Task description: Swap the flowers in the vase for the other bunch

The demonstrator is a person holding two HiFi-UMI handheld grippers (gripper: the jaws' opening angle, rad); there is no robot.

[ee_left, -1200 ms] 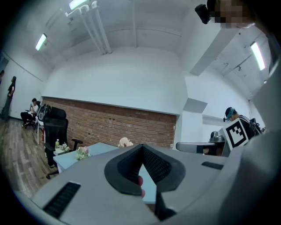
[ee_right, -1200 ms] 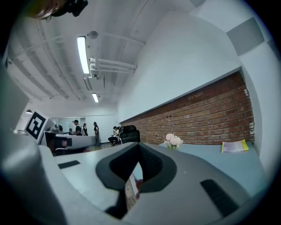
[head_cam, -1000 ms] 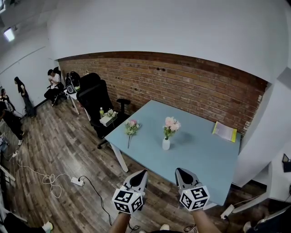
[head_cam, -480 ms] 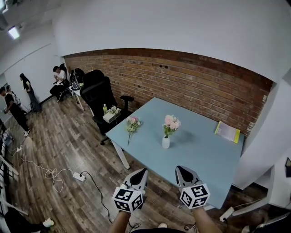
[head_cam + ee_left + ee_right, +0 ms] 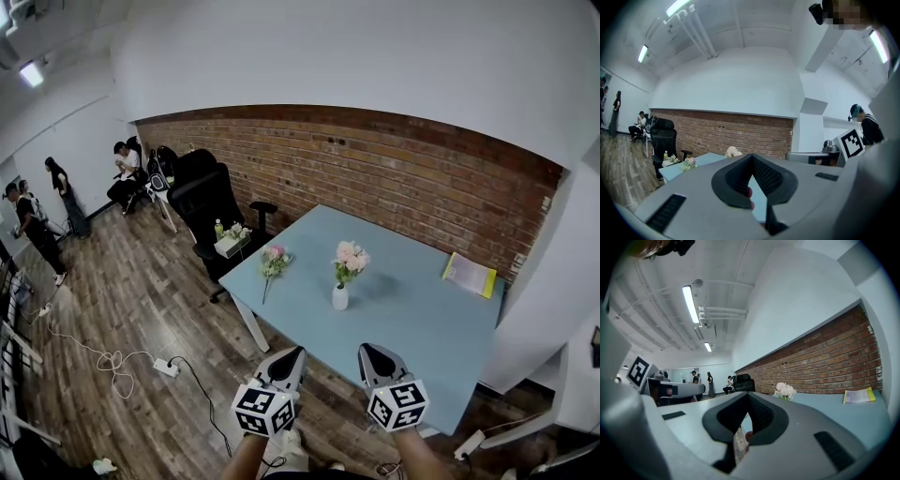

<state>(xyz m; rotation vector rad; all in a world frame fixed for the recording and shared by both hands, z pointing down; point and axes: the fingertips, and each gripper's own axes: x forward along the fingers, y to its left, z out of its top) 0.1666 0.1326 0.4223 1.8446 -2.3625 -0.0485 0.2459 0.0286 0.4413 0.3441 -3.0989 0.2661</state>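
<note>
Your left gripper (image 5: 293, 354) and right gripper (image 5: 367, 349) sit side by side at the lower centre of the head view. They are held level over the wood-plank floor (image 5: 141, 309), on your side of the near edge of the light blue rectangular table (image 5: 422, 323). In each gripper's own view the two dark jaws meet at the tip with nothing between them, so both are fully closed and empty. The small white vase (image 5: 340, 298) stands upright near the middle of the frame, towards the table's left half. It holds the bunch of pale pink flowers (image 5: 350, 260) and is well apart from both grippers. The other bunch of pink-and-green flowers (image 5: 273, 263) lies flat on the table to the left of the vase, near the table's left corner. A yellow-edged booklet (image 5: 469, 274) rests at the table's far right, below the red brick wall (image 5: 375, 173).
</note>
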